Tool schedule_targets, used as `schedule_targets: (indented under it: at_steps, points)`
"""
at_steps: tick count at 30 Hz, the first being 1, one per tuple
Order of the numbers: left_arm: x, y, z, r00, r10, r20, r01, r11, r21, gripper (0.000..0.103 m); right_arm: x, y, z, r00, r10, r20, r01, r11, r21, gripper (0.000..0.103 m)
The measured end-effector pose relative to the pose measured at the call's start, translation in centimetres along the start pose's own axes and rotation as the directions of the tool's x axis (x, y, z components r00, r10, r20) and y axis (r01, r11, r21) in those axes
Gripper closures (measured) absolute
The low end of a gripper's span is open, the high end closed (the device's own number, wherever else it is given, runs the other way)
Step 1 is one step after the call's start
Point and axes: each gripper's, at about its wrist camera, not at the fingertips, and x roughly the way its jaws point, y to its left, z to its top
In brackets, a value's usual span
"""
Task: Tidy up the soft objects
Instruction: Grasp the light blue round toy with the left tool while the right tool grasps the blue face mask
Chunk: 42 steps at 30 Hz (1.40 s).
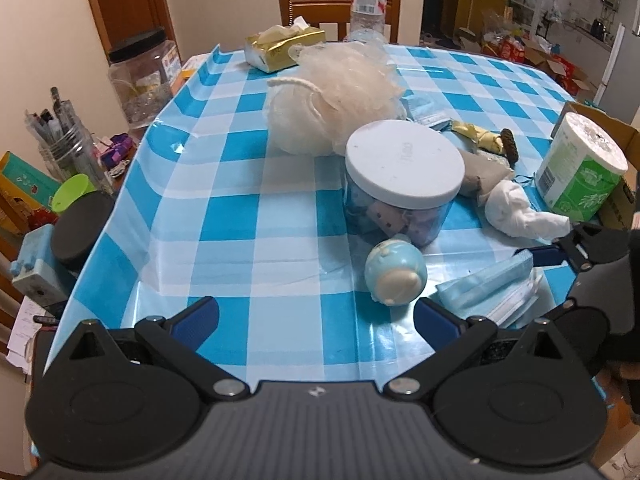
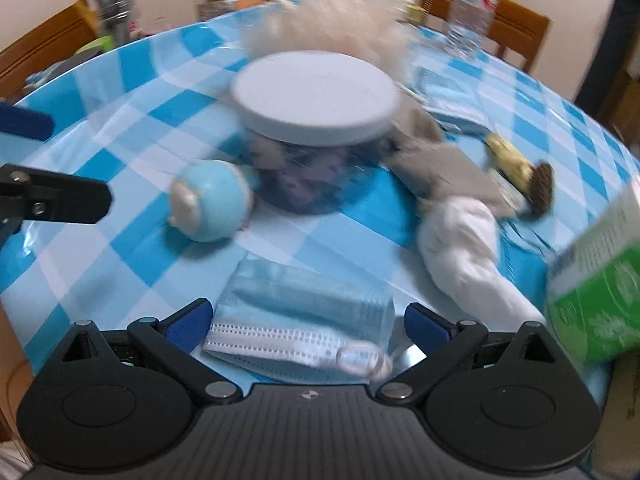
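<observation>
My left gripper [image 1: 316,316] is open and empty over the blue checked tablecloth [image 1: 224,216], just short of a small blue ball toy [image 1: 394,274]. My right gripper [image 2: 306,322] is open, with its fingers either side of a stack of blue face masks [image 2: 304,312]; the view is blurred. The masks also show in the left wrist view [image 1: 488,292], with the right gripper [image 1: 560,252] above them. A clear jar with a white lid [image 1: 402,172] stands mid-table. Behind it lie a cream bath pouf [image 1: 340,100], a grey cloth [image 1: 482,170], a white rolled cloth [image 1: 520,210] and a small doll [image 1: 490,140].
A green paper roll [image 1: 580,168] stands at the right edge by a cardboard box. A tissue pack [image 1: 280,46] and water bottle [image 1: 368,0] stand at the far side before a wooden chair. Off the left edge are a pen jar [image 1: 64,136], a plastic canister [image 1: 144,76] and clutter.
</observation>
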Motion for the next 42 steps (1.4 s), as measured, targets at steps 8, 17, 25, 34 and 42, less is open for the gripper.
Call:
schedule_targets:
  at_steps: [8,17,25,34,42]
  points:
    - [2.1,-1.2,0.4,0.997,-0.068,-0.021,0.069,0.997,0.04,0.001,-0.9,-1.9,-1.6,1.0,-0.022,-0.006,0.022,0.999,0.05,0.0]
    - [5.6,-2.6,0.6,0.993,-0.112,-0.028,0.112,0.993,0.019,0.01,-1.3,-2.1,-2.5,0.999,-0.012,0.035,0.011,0.999,0.033,0.0]
    - [6.8,-4.1,0.7,0.993,-0.111,-0.032,0.112,0.994,0.02,0.039,-1.5,-2.2,-3.3,0.997,0.007,0.074,-0.008,1.0,0.004,0.0]
    - [6.9,-4.4,0.9,0.998,-0.064,-0.012,0.064,0.997,0.032,0.049,-1.4,-2.0,-2.8,0.998,0.004,0.056,-0.005,1.0,0.008,0.0]
    - [7.0,-4.5,1.1,0.998,-0.057,-0.016,0.058,0.998,0.027,0.054,-1.4,-1.3,-2.2,0.999,0.01,0.036,-0.01,1.0,-0.003,0.007]
